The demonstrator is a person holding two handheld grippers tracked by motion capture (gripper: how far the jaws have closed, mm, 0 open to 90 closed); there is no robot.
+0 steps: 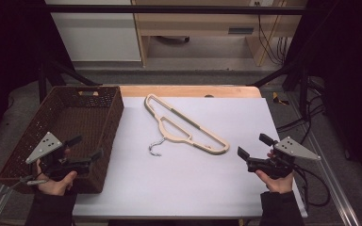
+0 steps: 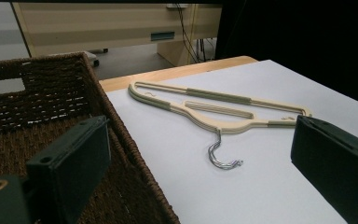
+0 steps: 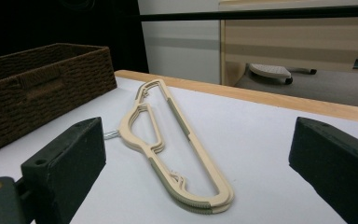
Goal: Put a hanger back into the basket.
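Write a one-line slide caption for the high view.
Cream hanger on the white table, wicker basket alongside; left gripper and right gripper open.

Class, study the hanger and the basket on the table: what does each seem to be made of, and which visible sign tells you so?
Hanger: probably matte beige plastic, judging by its smooth moulded bars, with grey-green ribbed strips that look like rubbery grip pads; its hook is shiny bent metal wire.
Basket: dark brown woven wicker or rattan, possibly synthetic, shown by its coarse plaited walls.
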